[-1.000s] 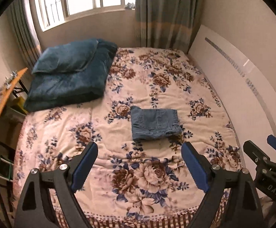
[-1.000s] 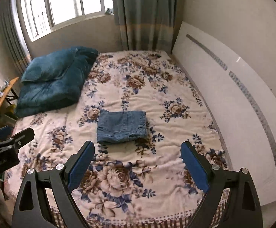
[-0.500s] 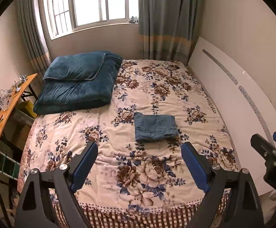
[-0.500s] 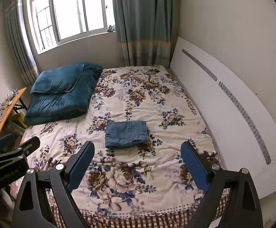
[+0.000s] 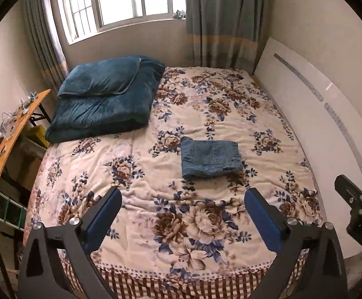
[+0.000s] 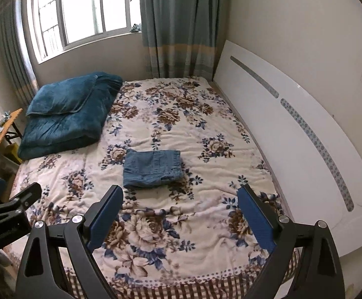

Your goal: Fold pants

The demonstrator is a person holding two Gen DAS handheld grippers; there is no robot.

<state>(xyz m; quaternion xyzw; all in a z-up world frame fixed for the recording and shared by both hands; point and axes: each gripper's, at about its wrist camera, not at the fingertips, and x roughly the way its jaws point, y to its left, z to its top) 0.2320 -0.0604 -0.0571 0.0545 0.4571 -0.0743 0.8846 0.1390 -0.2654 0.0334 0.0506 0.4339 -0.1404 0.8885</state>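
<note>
Blue denim pants [image 5: 211, 159] are seen folded into a compact rectangle near the middle of the frame, lying flat on the floral bedspread [image 5: 136, 164]; the long axis is laid left to right across the picture, with the thicker folded edge turned toward the lower edge. The left gripper [image 5: 182, 220] is held with its blue-padded fingers [image 5: 103, 214] spread wide, nothing between them, well apart from the pants. The right gripper [image 6: 180, 218] is likewise kept wide apart and empty at the bottom of its view. A teal quilt [image 5: 106, 99] is stacked at upper left.
</note>
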